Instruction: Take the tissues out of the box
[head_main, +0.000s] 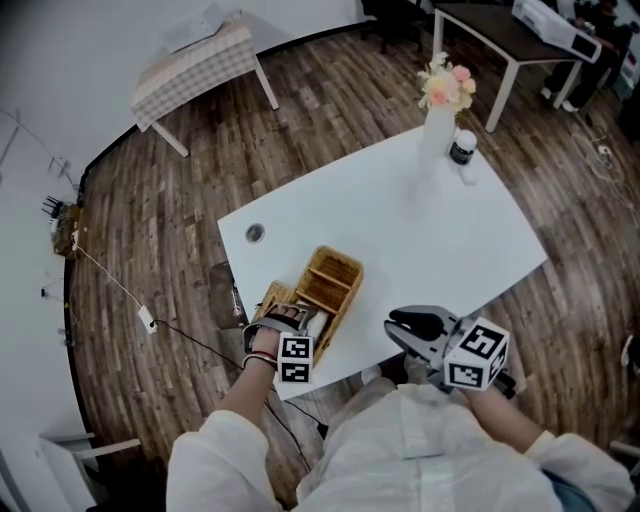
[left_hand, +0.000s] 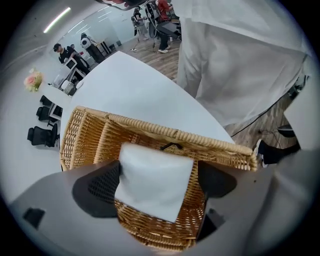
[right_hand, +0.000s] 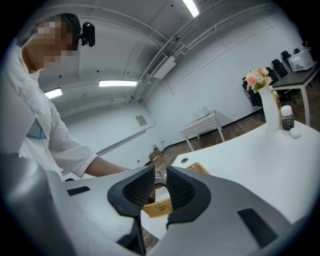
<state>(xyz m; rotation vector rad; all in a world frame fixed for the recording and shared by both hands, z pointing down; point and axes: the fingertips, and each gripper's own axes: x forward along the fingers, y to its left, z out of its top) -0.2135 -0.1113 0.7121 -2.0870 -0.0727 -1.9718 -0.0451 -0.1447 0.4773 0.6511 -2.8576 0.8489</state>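
A wicker box (head_main: 335, 275) with compartments stands near the front-left corner of the white table (head_main: 430, 230). My left gripper (head_main: 292, 325) points straight down into its near compartment. In the left gripper view a white tissue (left_hand: 155, 172) stands up from the box (left_hand: 165, 131) between the wide-apart jaws of the left gripper (left_hand: 157, 181). The tissue's left edge lies against the left pad (left_hand: 102, 185), while its right edge is apart from the right pad. My right gripper (head_main: 398, 326) hovers roughly level at the table's front edge, to the right of the box. Its jaws (right_hand: 159, 187) stand narrowly apart with nothing between them.
A white vase of flowers (head_main: 437, 125) and a dark-capped bottle (head_main: 461, 148) stand at the table's far corner. A round cable hole (head_main: 255, 233) lies left of the box. A small table with a checked cloth (head_main: 195, 65) stands beyond, on the wooden floor.
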